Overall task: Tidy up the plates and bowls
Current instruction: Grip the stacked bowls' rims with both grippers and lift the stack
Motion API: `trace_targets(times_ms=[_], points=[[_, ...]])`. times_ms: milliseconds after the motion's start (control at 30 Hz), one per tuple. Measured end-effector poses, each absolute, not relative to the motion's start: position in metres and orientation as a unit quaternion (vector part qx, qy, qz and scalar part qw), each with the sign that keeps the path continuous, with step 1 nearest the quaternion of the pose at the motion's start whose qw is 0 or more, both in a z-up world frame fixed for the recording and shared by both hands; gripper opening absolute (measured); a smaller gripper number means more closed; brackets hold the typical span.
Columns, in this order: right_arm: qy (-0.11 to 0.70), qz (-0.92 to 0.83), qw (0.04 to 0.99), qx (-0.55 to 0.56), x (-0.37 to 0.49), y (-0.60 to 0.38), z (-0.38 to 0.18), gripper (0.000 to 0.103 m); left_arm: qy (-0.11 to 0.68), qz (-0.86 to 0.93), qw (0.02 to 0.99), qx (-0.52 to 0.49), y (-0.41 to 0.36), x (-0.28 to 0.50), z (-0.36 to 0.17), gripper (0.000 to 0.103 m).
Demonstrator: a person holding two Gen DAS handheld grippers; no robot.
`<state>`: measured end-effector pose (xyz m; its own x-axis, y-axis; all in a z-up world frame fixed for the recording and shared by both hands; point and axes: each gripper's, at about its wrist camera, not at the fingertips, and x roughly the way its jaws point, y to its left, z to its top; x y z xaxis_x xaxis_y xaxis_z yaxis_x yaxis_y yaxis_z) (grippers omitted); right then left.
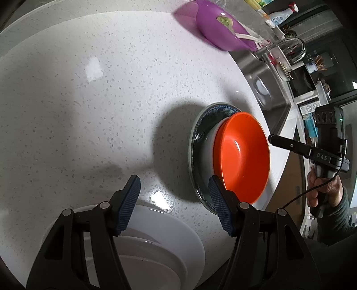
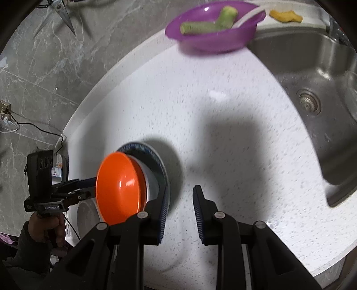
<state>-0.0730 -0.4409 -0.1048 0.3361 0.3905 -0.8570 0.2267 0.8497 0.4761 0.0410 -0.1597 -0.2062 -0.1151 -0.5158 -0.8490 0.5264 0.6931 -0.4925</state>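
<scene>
An orange bowl (image 1: 242, 156) (image 2: 118, 189) is nested in a white bowl (image 1: 209, 142), which stands on a blue-patterned plate (image 1: 200, 125) (image 2: 142, 148) on the speckled white counter (image 1: 100, 111). My left gripper (image 1: 174, 185) hangs open and empty just left of this stack, above a white plate (image 1: 160, 234) at the counter's near edge. In the right wrist view, my right gripper (image 2: 181, 189) is open by a narrow gap with nothing in it, just right of the stack. Its fingers (image 1: 287, 145) show beside the orange bowl's rim without touching it.
A purple bowl (image 2: 212, 33) (image 1: 218, 29) holding green pieces and a white spoon sits at the counter's far edge. A steel sink (image 2: 312, 89) (image 1: 263, 73) lies on the right, with a yellow sponge-like item (image 2: 285, 16) behind it. The wall is grey marble.
</scene>
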Motion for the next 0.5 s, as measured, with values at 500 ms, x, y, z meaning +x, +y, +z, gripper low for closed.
trace_targets(times_ms=[500], points=[[0.602, 0.083, 0.747, 0.270, -0.062, -0.418, -0.132, 0.027, 0.649, -0.379, 0.659, 0.025, -0.182, 0.038, -0.225, 0.060]])
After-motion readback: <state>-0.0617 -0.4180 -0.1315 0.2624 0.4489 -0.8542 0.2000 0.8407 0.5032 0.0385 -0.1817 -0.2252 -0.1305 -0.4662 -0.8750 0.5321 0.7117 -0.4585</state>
